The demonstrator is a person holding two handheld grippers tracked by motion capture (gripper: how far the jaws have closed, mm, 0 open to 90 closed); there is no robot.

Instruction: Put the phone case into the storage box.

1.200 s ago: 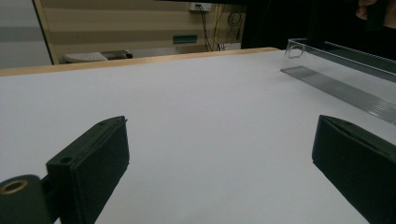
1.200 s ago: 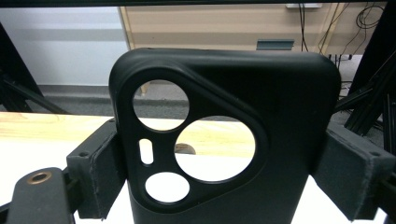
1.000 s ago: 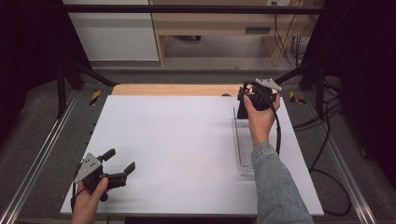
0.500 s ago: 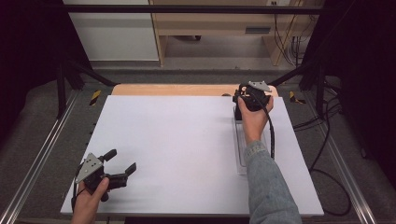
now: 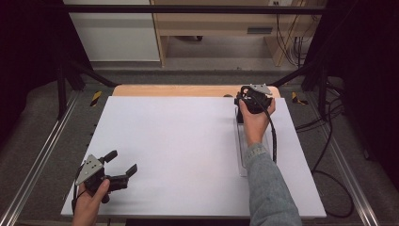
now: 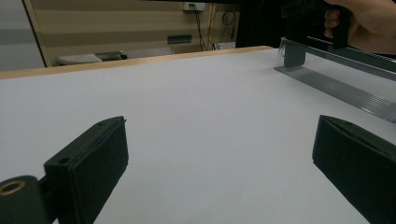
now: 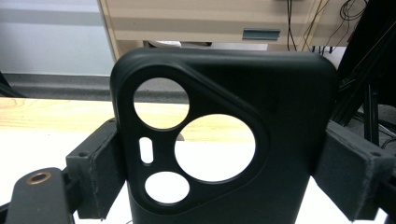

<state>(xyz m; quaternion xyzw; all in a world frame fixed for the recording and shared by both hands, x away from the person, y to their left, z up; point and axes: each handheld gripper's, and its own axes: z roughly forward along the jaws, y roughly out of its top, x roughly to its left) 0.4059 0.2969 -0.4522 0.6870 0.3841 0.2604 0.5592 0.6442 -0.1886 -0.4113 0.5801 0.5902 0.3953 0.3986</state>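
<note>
In the high view the right gripper (image 5: 254, 100) sits at the far end of a clear slotted rack (image 5: 243, 155) that runs back along the white table (image 5: 179, 141) toward the person, directly under the gripper and the forearm behind it; something dark is held in front of the gripper there, but from above it is too small to tell what. The left gripper (image 5: 123, 165) rests low, well apart from that work, its jaws spread wide with nothing between them, which reads as parked out of the way rather than poised to help. In the left gripper view its two black pads (image 6: 91, 161) stand far apart over bare table, and ahead and off to one side lies the rack (image 6: 336, 86), with the other hand (image 6: 362, 21) gripping its tool above the rack's far end; the open jaws point loosely that way, so this gripper could come in as a steadying hand if needed. In the right gripper view a black phone case (image 7: 224, 135) stands upright between the jaws, its camera cut-outs facing the lens, and both pads press against its long edges, so the gripper is closed firmly on it. Holding it by the edges keeps the case vertical and its bottom edge free, which I judge suits seating it into, or lifting it from, a slot of the rack just below; the slot itself is hidden beneath the case.
</note>
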